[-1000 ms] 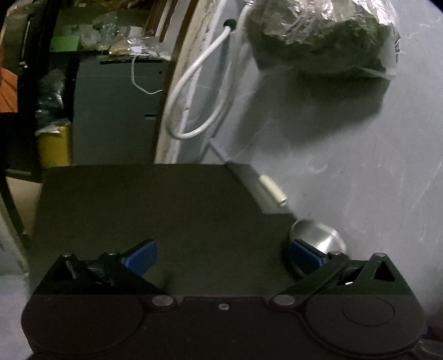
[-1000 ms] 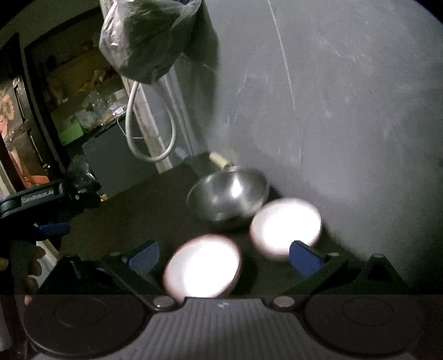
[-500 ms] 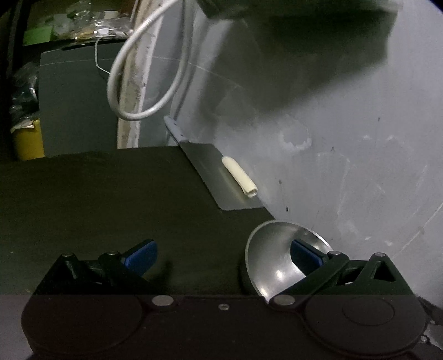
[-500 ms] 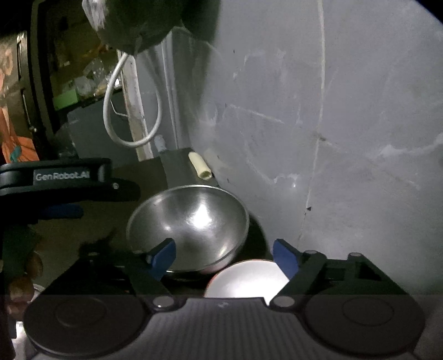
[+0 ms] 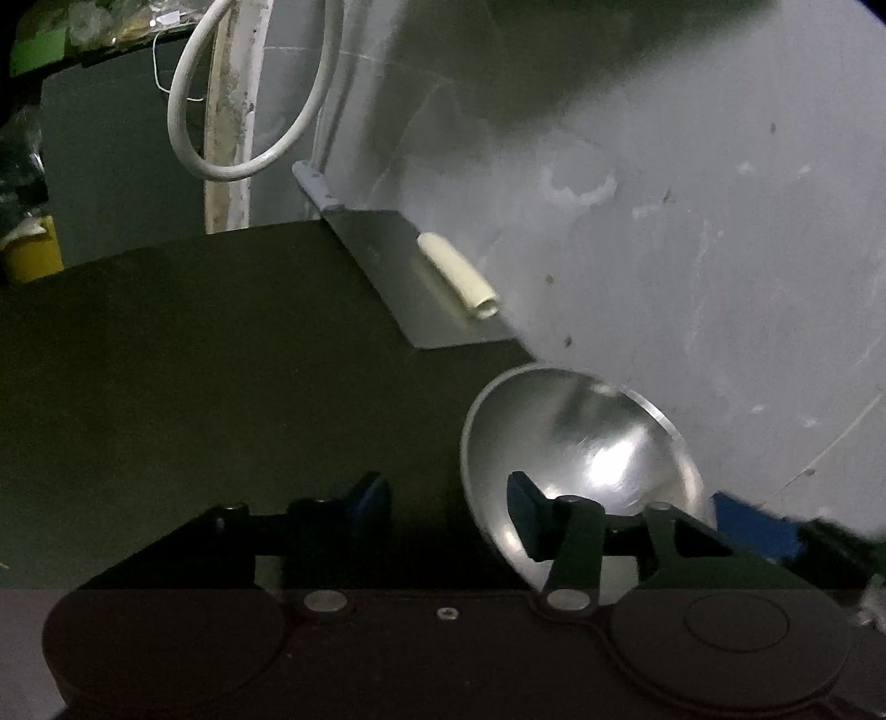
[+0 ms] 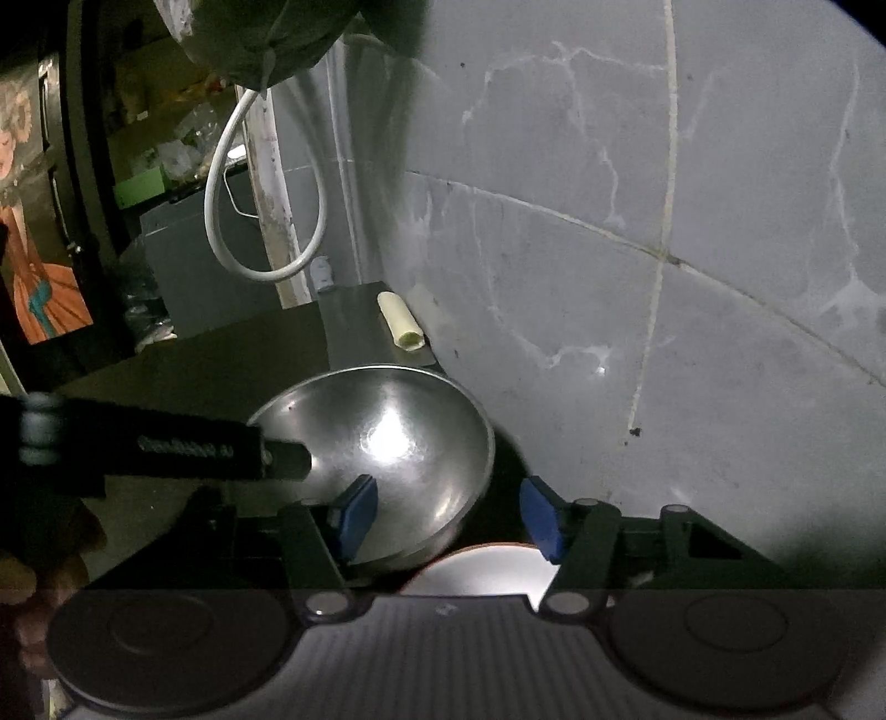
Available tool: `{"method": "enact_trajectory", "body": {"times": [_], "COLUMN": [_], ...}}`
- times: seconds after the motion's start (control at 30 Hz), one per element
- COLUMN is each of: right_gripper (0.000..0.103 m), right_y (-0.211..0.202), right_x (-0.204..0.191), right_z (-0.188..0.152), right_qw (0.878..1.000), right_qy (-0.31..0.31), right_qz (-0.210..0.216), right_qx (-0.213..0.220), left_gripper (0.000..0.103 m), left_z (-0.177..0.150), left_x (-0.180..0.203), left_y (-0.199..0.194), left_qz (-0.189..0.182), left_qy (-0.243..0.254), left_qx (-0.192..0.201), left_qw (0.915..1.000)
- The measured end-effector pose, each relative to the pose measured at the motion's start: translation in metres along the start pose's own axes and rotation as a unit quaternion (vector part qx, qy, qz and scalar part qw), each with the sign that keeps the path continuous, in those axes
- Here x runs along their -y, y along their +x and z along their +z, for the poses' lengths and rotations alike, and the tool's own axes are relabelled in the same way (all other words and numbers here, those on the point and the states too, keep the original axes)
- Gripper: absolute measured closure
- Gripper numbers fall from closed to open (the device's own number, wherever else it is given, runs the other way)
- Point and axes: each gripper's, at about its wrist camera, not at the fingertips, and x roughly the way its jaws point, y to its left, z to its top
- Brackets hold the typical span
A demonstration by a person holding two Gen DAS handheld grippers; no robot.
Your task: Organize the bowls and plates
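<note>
A shiny steel bowl (image 6: pixel 398 443) stands on the dark table by the grey wall; it also shows in the left wrist view (image 5: pixel 581 448). My left gripper (image 5: pixel 448 507) straddles the bowl's left rim, one blue pad inside, one outside, jaws narrowed but I cannot tell if they pinch the rim. My right gripper (image 6: pixel 448 518) straddles the bowl's near right rim, jaws still apart. The left gripper's body (image 6: pixel 166 448) reaches in from the left. A white plate (image 6: pixel 476 570) with a reddish rim lies just under the right gripper.
A metal scraper blade (image 5: pixel 410 282) with a cream roll (image 5: pixel 459 274) on it lies at the table's back against the wall. A white cable loop (image 5: pixel 243 94) hangs behind. A dark bag (image 6: pixel 266 33) hangs above. The table edge (image 5: pixel 138 255) drops off at left.
Both grippers have moved in on the steel bowl and narrowed. The left gripper now has a pad inside the bowl. The second white plate has dropped out of view.
</note>
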Motion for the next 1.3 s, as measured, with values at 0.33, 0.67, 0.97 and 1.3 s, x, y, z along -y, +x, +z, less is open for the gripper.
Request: {"method": "enact_trajectory", "body": {"times": [0.33,0.67,0.97,1.3], "right_gripper": [0.073,0.074,0.074,0.074], "right_y": [0.004,-0.059,-0.155,-0.231], "right_x": [-0.003,-0.019,-0.045,-0.079], "right_z": [-0.003,-0.007,-0.038,-0.106], "right_qw": [1.0,0.998,0.998,0.996], "right_qy": [0.002,0.016,0.032,0.018], "right_qz": [-0.001,0.001,0.045,0.074], "right_qx": [-0.005,0.055,0.035,-0.041], "left_gripper": [0.083,0.083,0.081,0.079], "left_z": [-0.004,-0.012,-0.066,-0.168], "left_x": [0.006,0.013,0.01,-0.013], "left_y": [-0.001,-0.083,-0.19,-0.264], "left_qz": [-0.013,-0.032,-0.031,-0.016], "left_qy": [0.013,0.046,0.037,-0.001], "left_qx": [-0.004,0.074,0.073,0.006], "left_qw": [0.9998,0.9956,0.9962,0.9999]}}
